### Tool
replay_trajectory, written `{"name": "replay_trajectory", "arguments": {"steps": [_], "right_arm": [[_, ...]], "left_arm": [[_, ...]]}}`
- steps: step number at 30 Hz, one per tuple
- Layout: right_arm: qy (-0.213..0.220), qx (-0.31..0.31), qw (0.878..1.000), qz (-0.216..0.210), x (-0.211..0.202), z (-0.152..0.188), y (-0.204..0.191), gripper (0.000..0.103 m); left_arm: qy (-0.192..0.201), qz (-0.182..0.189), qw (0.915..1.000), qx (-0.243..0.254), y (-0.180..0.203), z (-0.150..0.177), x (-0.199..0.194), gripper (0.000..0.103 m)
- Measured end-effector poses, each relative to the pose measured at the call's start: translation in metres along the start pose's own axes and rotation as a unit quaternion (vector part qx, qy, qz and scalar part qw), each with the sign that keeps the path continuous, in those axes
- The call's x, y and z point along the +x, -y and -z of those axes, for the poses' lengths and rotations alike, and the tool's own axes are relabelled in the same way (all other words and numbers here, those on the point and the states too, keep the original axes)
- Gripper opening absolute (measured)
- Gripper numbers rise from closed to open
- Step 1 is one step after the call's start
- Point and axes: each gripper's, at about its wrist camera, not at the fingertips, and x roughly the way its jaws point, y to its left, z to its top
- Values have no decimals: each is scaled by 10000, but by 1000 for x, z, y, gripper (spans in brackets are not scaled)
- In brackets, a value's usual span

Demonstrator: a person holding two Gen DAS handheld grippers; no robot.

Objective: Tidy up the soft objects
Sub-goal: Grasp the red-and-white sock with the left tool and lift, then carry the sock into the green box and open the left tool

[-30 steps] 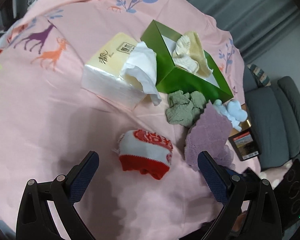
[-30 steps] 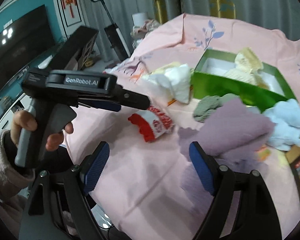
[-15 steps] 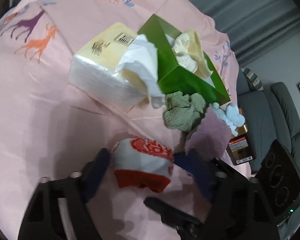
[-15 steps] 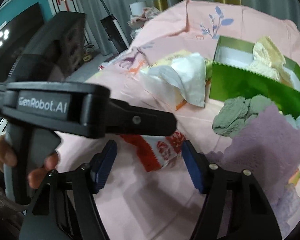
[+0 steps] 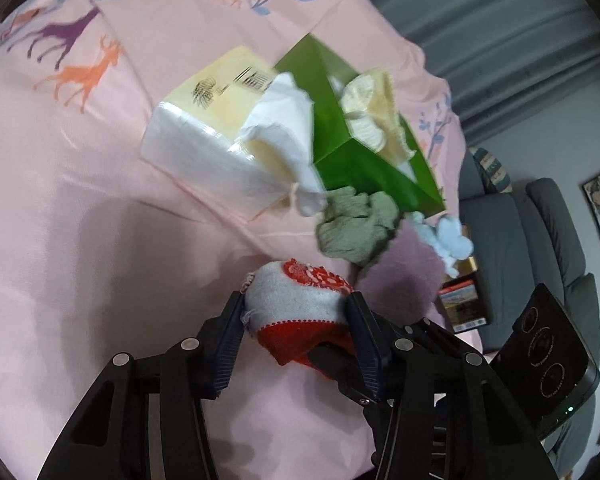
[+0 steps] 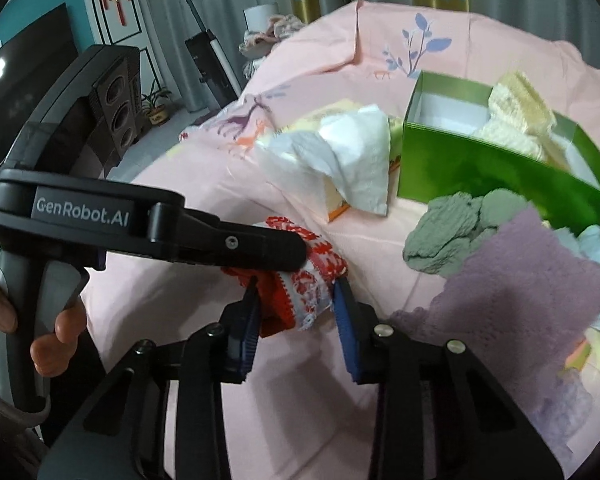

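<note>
Pink deer-print bedsheet (image 5: pixel 80 208), grey curtains (image 5: pixel 480 32)

A sock (image 5: pixel 300 304) is sitting on the sheet (image 5: pixel 80 240), between the fingers of both the left gripper (image 5: pixel 296 320) and the right gripper (image 6: pixel 296 300). Behind it, a tissue pack (image 5: pixel 220 136) is lying left of a box (image 5: pixel 364 168) holding a cloth (image 5: pixel 372 116). Three more cloths (image 5: pixel 356 228) are lying bunched before the box, right of the sock.

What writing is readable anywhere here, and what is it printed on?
"GenRobot.AI": white lettering on the left gripper handle, seen in the right wrist view.
Tissue pack: dark logo and barcode, too blurred to read.
Small box at the bed edge: print too small.
</note>
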Motion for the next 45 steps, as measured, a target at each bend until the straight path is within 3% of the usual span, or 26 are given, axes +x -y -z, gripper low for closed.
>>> {"name": "replay_trajectory", "arguments": {"steps": [13,27,45], "right_arm": [[546,113,9984,-15,-64,-6,-6,34],[922,438,9948,-7,-97,5,20,34],[1186,675,9906,-70,-105,3,58,34]], "left_arm": [[263,104,9986,456,53,9,-34,52],[166,-40,9961,867,105,8,-17,52],[77,-221,9933,1130,137,-10,7,52]]}}
